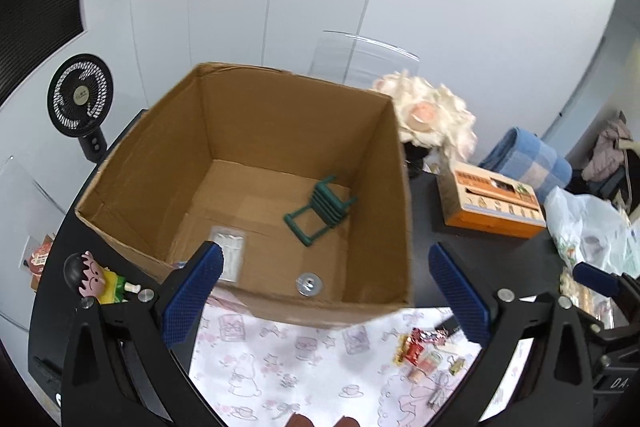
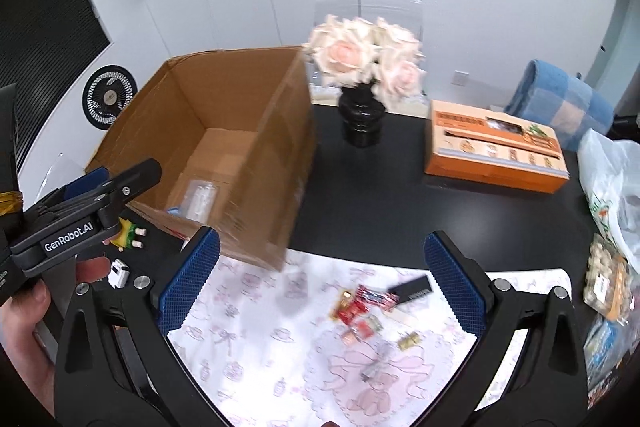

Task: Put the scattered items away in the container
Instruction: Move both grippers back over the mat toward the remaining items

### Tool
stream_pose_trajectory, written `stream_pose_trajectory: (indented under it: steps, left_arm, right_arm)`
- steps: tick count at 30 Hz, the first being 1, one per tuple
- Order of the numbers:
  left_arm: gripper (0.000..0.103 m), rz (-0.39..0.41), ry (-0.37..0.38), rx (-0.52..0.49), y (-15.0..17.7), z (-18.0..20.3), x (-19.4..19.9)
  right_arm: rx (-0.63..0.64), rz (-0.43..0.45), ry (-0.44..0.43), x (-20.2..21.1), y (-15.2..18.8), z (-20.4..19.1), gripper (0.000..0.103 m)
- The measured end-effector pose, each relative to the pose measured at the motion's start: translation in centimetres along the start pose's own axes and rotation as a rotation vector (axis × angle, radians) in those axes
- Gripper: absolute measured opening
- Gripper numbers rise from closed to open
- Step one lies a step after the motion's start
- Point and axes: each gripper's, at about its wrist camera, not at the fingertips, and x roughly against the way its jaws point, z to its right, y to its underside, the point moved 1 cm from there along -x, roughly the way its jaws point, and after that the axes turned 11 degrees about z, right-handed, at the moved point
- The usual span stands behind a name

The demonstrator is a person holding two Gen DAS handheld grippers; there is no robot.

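Nearest, the left gripper (image 1: 326,291) is seen with its blue pads spread wide and nothing between them, held above the near edge of the cardboard box (image 1: 376,195). The right gripper (image 2: 322,281) is likewise parted and empty, poised over the patterned cloth (image 2: 256,339). On that cloth a cluster of small items (image 2: 370,311) is scattered, among them red wrappers and a black stick; the smaller pieces are blurred, perhaps clips. A cartoon figurine (image 1: 98,281) is laid on the black table (image 2: 380,195) just left of the box. Inside the box a green toy chair (image 1: 320,211), a clear packet (image 1: 230,255) and a metal disc (image 1: 309,283) are found. Farther back, a vase of roses (image 2: 362,67) and an orange carton (image 2: 496,147) are placed.
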Motion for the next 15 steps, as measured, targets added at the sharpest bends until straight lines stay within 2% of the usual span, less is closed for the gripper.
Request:
stream_pose_trajectory:
  steps: [15]
  left_arm:
    - [0.102,-0.007,0.087,-0.071,4.4,9.6,2.4]
  right_arm:
    - [-0.046,-0.001,0.057,4.5,4.5,6.3,0.103]
